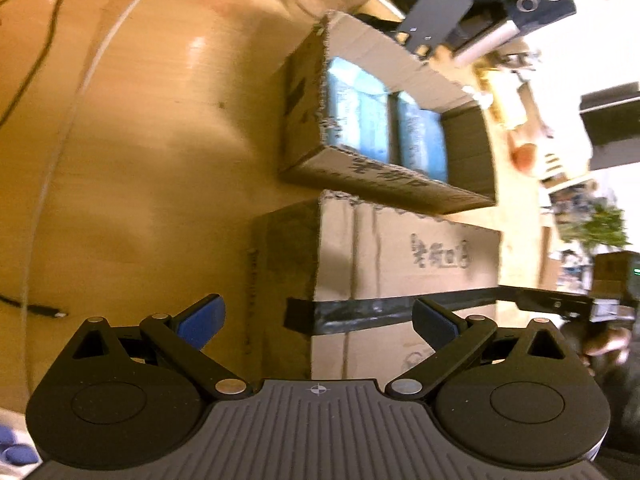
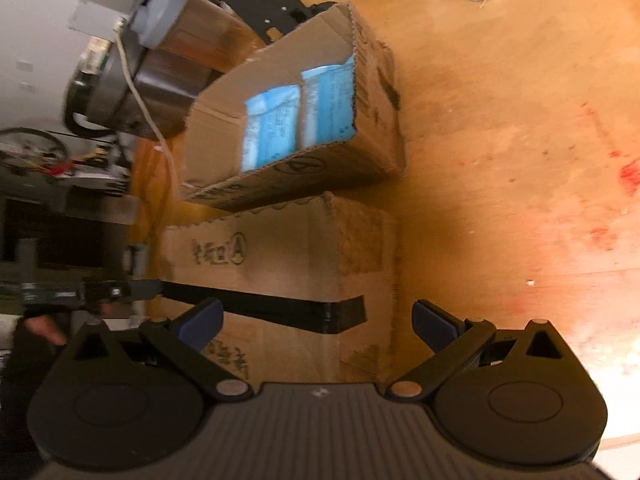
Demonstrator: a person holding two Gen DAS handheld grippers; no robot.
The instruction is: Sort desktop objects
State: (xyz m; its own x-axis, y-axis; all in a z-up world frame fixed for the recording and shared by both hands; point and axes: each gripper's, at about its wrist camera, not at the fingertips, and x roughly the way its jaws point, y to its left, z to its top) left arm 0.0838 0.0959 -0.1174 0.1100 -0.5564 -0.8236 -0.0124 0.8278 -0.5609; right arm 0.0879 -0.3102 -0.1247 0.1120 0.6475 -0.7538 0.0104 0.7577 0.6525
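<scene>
Left gripper: hovering with fingers spread wide, holding nothing, over the taped edge of the closed box.
Right gripper: also gaping and empty, above that box's corner.
Open box: sitting just beyond the closed one, two blue packets standing inside.
Tabletop: lying bare to the right; a white cable is curving along the left.

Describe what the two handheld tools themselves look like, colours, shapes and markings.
Both match. The left tool and right tool have black linkage arms with silver pivot pins, blue pads on the fingertips, two round black housings, and a ribbed grey body marked with a small crosshair.
</scene>
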